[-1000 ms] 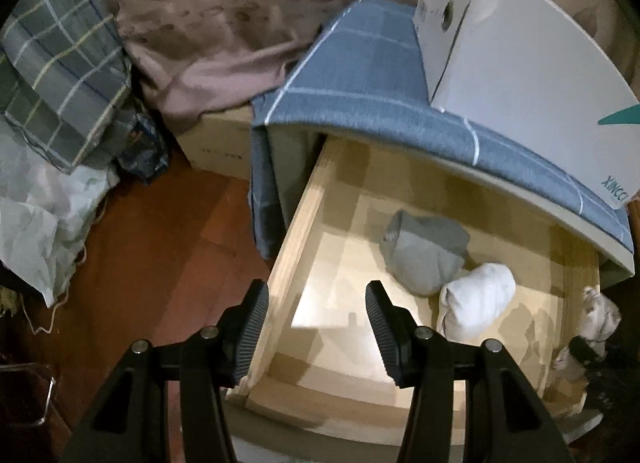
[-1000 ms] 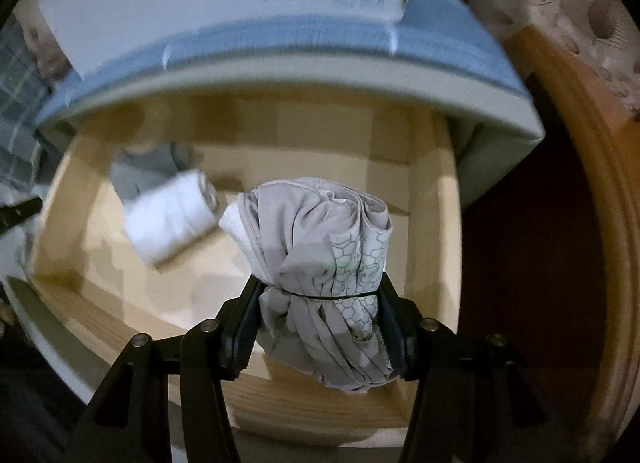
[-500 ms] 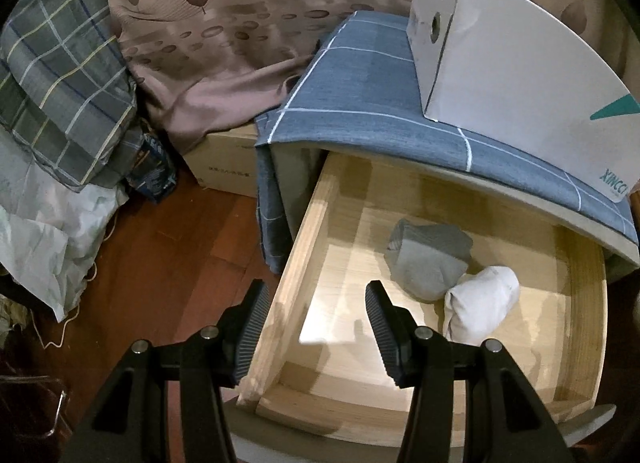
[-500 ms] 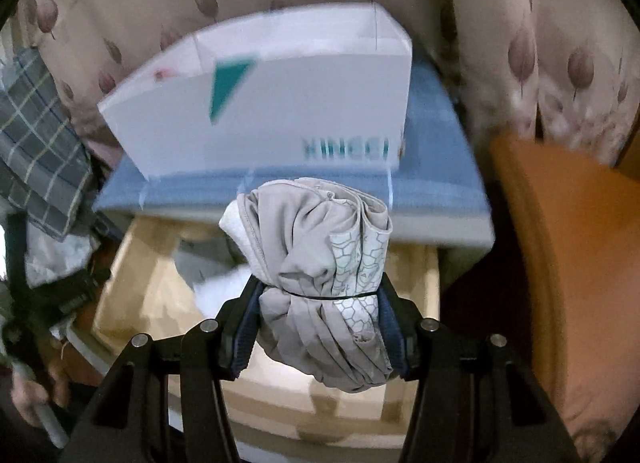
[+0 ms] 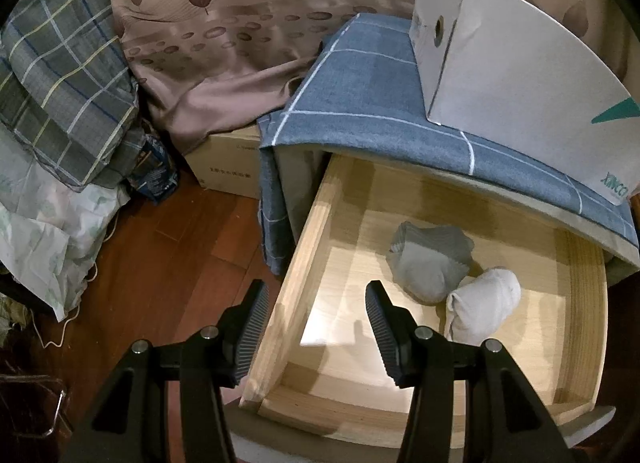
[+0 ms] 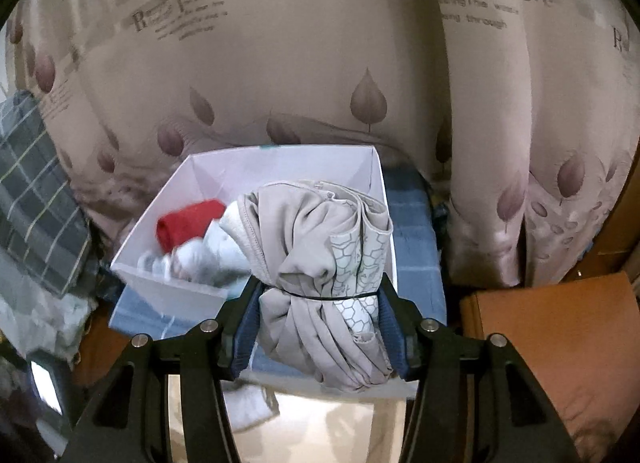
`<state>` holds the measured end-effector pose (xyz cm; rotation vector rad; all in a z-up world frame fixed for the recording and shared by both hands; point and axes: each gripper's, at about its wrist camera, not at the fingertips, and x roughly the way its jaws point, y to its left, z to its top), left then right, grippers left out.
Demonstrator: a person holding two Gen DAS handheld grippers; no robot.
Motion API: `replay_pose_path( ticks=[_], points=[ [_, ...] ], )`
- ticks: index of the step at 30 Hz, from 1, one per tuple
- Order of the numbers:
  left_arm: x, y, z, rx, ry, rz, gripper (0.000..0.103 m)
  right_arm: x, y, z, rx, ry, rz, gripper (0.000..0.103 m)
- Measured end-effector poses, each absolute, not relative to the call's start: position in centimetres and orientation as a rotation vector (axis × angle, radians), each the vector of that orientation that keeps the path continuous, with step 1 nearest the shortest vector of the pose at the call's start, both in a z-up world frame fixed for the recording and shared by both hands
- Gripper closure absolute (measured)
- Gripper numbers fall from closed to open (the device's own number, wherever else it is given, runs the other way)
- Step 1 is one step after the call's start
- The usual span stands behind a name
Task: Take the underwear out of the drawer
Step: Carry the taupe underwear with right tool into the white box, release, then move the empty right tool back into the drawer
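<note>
My right gripper (image 6: 318, 327) is shut on a rolled beige underwear bundle (image 6: 320, 263) tied with a thin black band, held in the air above the front of an open white box (image 6: 280, 163). The box holds a red roll (image 6: 188, 223) and white and grey pieces. My left gripper (image 5: 314, 327) is open and empty, over the front left corner of the open wooden drawer (image 5: 296, 271). In the drawer lie a grey bundle (image 5: 430, 259) and a white bundle (image 5: 484, 303).
The white box (image 5: 520, 75) stands on a blue checked cloth (image 5: 360, 91) over the cabinet top. A leaf-print curtain (image 6: 320, 63) hangs behind. A plaid blanket (image 5: 60, 83), bags and a cardboard carton (image 5: 228, 167) crowd the wooden floor at left. An orange-brown surface (image 6: 560, 343) is at right.
My right gripper has lifted the beige bundle out of the drawer and up to the white box's opening. The left gripper has drawn back a little and stays open.
</note>
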<state>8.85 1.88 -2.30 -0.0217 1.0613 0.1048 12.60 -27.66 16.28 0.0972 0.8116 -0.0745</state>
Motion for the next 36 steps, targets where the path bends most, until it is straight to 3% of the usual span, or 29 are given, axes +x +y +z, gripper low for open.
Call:
replay_pose_path(
  ticks=[14,28,31,33,36],
  points=[
    [9.0,2.4,-2.3,-0.03,1.067,0.118,0.051,20.8,-27.7,13.0,0.051,0.922,-0.121,0.052],
    [9.0,2.6,-2.4,-0.035,1.065,0.118,0.051,22.3,-27.6,9.5,0.022,0.989,-0.145,0.05],
    [9.0,2.7,-2.4,-0.037,1.068,0.118,0.051,22.3,-27.7,9.6,0.033,0.989,-0.145,0.043],
    [9.0,2.7,-2.4,-0.036,1.069,0.118,0.051,22.4,-27.6,9.7,0.033,0.987,-0.149,0.032],
    [9.0,2.8,-2.4,-0.037,1.07,0.117,0.051,22.4,-27.4,9.9,0.028,0.982,-0.148,0.029]
  ],
)
